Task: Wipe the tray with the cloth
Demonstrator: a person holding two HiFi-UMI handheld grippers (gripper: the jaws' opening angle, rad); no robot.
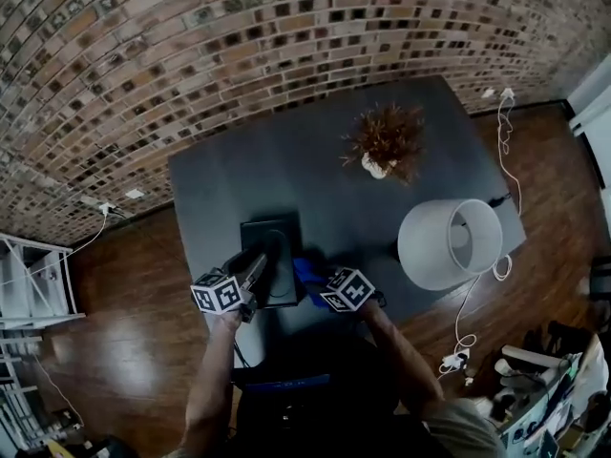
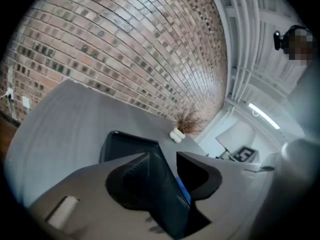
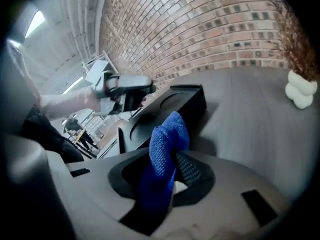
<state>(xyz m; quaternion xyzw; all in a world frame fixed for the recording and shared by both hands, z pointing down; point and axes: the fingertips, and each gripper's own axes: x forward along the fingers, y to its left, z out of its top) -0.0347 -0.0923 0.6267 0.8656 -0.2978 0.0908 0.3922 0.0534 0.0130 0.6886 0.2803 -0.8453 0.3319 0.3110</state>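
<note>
The black tray (image 1: pixel 270 229) was clamped at its rim by the left gripper (image 2: pixel 167 176), apparently for steadying. The blue cloth (image 3: pixel 167 139), pinched in the right gripper (image 3: pixel 172 173), was poised at the tray's 4 o'clock for wiping.

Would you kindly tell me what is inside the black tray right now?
Only its bare floor with a round recess shows inside the tray. The left gripper, clamped on its near rim, covers part of that floor. The blue cloth is outside, in the right gripper.
</note>
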